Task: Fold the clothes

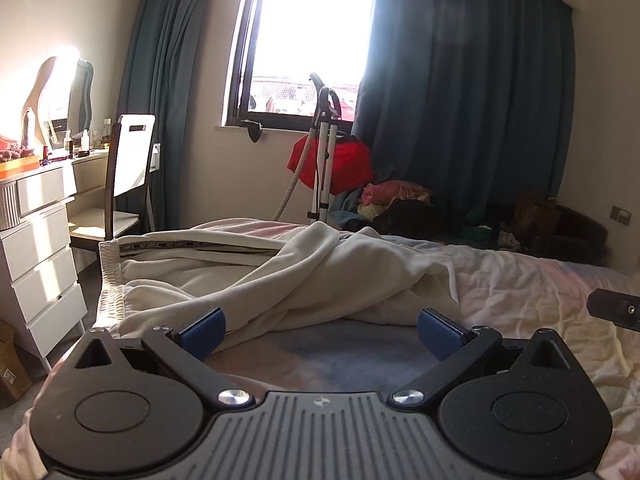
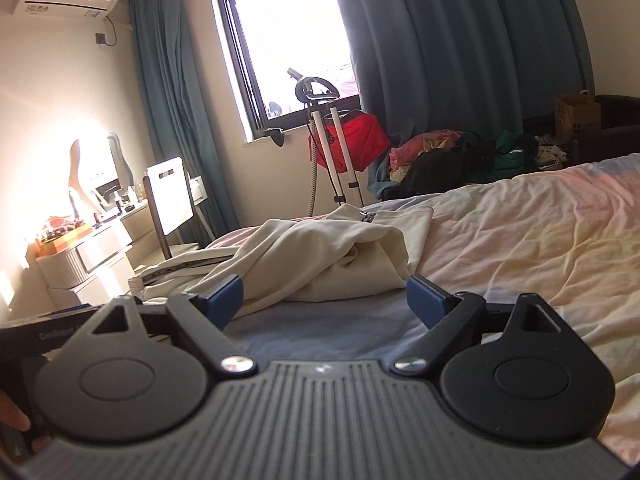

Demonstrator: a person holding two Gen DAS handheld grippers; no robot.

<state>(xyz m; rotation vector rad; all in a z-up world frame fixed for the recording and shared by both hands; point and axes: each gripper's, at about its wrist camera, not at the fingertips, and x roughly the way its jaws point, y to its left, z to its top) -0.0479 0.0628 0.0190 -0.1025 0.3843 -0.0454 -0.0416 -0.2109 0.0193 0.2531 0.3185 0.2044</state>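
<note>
Left gripper: low over the bed, pointing slightly downward across it toward the window. Jaws wide apart, nothing between them; only bare blue-grey sheet shows in the gap. The left blue pad overlaps the near hem of the cream trousers in the picture; contact cannot be told

Right gripper: same low, slightly downward pose, just beside the left one. Jaws wide apart, empty. Its left pad sits against the trousers' near fold in the picture; touching or not, cannot tell

Trousers: crumpled heap near the bed's left edge, toward the far side. Waistband with printed tape lies at the left edge; one leg is thrown diagonally over the other. They lie just ahead of both grippers

Hidden or unclear:
- in the left wrist view only a black corner of the other gripper enters at the right border
- in the right wrist view a black housing with part of a hand is cut off at the lower left
- bed's near edge and foot hidden behind the gripper bodies
- window blown out white
- dresser top and mirror washed out by glare; small bottles there unreadable
- clothes pile beyond the bed's far edge is dark, single items hard to separate
- garment steamer with a red cloth behind it, base hidden by the bed
</note>
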